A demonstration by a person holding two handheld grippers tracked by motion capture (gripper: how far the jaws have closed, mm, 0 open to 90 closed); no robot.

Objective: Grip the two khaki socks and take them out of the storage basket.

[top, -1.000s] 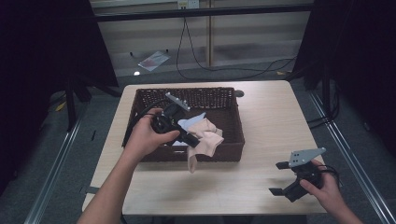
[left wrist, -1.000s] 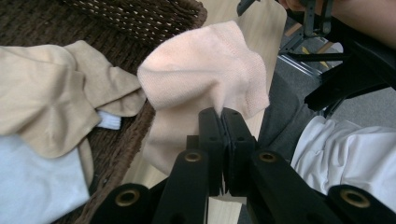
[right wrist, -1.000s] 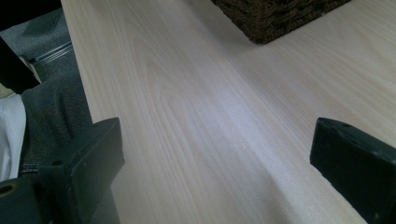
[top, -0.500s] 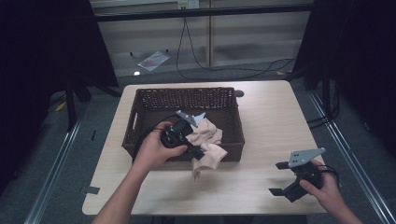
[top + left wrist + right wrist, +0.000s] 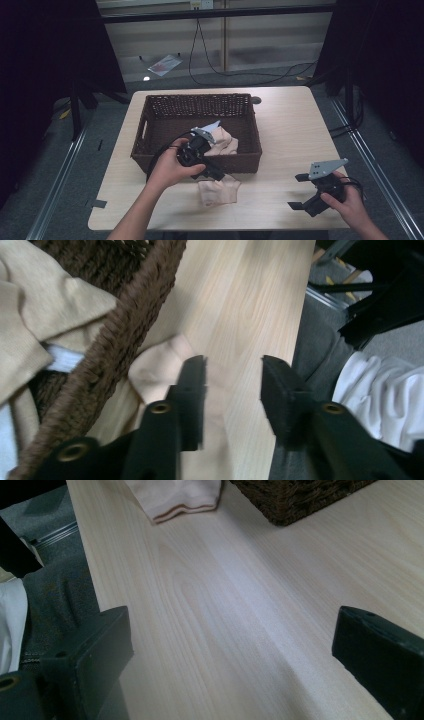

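A pale pink cloth lies flat on the table just in front of the brown wicker basket. My left gripper hovers right over it, pointing toward the near edge. Its jaws have just been opening. In the left gripper view my left gripper has a clear gap, with the pink cloth lying slack beneath one jaw and no pad pressing on it. More beige cloth stays in the basket. My right gripper rests open at the near right, holding nothing.
The basket rim runs close beside the left jaws, with beige cloth and a white piece inside. In the right gripper view, bare wood stretches from my right gripper to the pink cloth and basket corner.
The left gripper came out of the basket toward the near edge and sank, dragging the pink cloth over the rim. Its jaws have parted and the cloth lies on the table. The right hand stayed still.
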